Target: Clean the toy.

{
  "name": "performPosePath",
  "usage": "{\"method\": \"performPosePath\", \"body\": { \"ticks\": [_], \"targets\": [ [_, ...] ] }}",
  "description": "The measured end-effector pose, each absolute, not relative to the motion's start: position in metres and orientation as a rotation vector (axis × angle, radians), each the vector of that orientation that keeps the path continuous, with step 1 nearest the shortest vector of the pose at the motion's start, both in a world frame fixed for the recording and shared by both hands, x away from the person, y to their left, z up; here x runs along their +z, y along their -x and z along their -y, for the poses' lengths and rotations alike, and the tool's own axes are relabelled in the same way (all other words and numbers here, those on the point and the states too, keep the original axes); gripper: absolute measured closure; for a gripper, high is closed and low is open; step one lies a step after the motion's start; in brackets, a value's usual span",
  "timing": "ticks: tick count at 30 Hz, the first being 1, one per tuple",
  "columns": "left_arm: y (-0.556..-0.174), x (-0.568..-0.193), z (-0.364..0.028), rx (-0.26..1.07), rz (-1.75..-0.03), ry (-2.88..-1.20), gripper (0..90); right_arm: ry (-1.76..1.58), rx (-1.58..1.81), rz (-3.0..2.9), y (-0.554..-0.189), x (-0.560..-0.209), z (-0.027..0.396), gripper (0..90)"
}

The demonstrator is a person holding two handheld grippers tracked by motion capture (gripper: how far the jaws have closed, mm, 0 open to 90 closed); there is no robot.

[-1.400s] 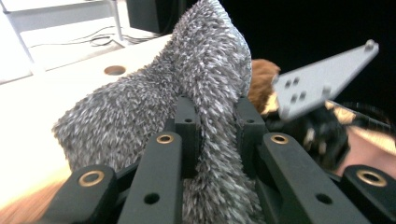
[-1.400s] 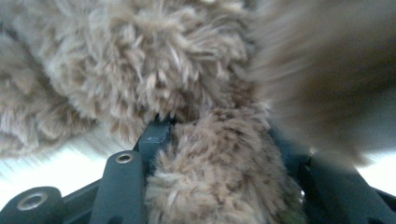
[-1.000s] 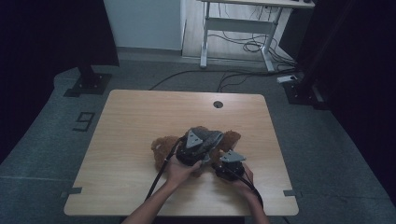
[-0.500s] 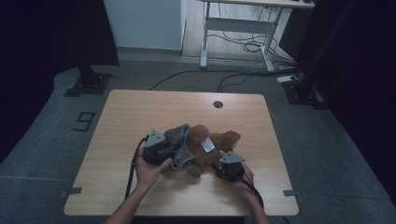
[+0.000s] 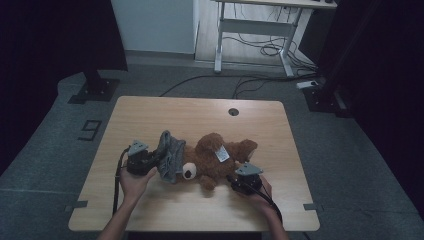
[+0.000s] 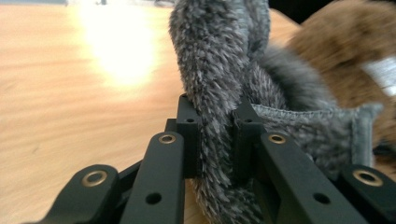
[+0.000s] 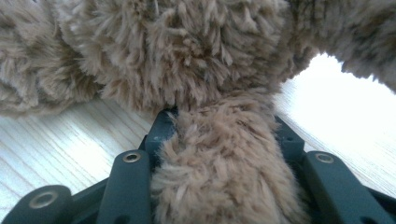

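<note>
A brown teddy bear [image 5: 215, 156] lies on the wooden table [image 5: 150, 115], head toward the left, with a white tag [image 5: 221, 154] on its body. At its head hangs a grey fuzzy garment [image 5: 170, 155]. My left gripper [image 5: 156, 161] is left of the bear, and its jaws have just been closing; in the left gripper view they [image 6: 217, 135] pinch a fold of the grey garment [image 6: 219, 70], with brown fur [image 6: 345, 42] behind. My right gripper [image 5: 235, 179] sits at the bear's lower right. There it [image 7: 224, 126] is shut on a brown limb [image 7: 224, 158].
A round cable hole [image 5: 233, 111] sits near the table's far edge. Behind the table stand a white desk frame [image 5: 255, 30] with loose floor cables and a black stand base [image 5: 92, 87] at the left. Bare wood lies left of and behind the bear.
My left gripper has moved leftward across the table with the grey garment, drawing it off the bear's body toward its head. The right gripper stayed put.
</note>
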State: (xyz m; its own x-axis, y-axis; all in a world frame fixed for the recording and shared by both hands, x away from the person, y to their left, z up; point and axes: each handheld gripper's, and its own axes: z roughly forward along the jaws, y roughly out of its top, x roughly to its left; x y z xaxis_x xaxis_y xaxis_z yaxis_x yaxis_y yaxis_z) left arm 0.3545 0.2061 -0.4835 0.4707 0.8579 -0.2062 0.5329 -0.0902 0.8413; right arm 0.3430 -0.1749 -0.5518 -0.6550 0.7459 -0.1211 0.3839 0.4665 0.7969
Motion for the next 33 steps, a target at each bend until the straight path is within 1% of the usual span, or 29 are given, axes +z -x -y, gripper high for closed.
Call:
{"method": "performPosePath", "body": {
  "ticks": [7, 9, 12, 17, 22, 26, 30, 33],
  "targets": [
    [-0.360, -0.491, -0.221, 0.450, -1.266, -1.805, 77.3, -0.939, 1.058, -2.262, -0.343, -0.552, 0.175, 54.1],
    [-0.360, -0.488, -0.223, 0.432, -1.271, -1.799, 77.3, -0.945, 1.061, -2.262, -0.343, -0.552, 0.175, 54.2],
    [-0.356, -0.472, -0.214, 0.446, -1.213, -1.778, 77.5, -0.944, 1.055, -2.265, -0.344, -0.552, 0.175, 54.2],
    [-0.356, -0.439, -0.179, 0.432, -1.085, -1.745, 77.5, -0.939, 1.041, -2.264, -0.342, -0.552, 0.174, 54.4],
    [-0.358, -0.419, -0.128, 0.394, -0.939, -1.804, 77.5, -0.946, 1.047, -2.267, -0.343, -0.552, 0.174, 54.4],
    [-0.358, -0.414, -0.090, 0.329, -0.854, -1.848, 77.5, -0.947, 1.048, -2.268, -0.343, -0.552, 0.174, 54.4],
    [-0.355, -0.412, -0.056, 0.311, -0.785, -1.894, 77.4, -0.942, 1.048, -2.270, -0.343, -0.552, 0.174, 54.4],
    [-0.358, -0.418, -0.038, 0.285, -0.778, -1.921, 76.9, -0.944, 1.051, -2.275, -0.343, -0.552, 0.175, 54.4]
  ]
}}
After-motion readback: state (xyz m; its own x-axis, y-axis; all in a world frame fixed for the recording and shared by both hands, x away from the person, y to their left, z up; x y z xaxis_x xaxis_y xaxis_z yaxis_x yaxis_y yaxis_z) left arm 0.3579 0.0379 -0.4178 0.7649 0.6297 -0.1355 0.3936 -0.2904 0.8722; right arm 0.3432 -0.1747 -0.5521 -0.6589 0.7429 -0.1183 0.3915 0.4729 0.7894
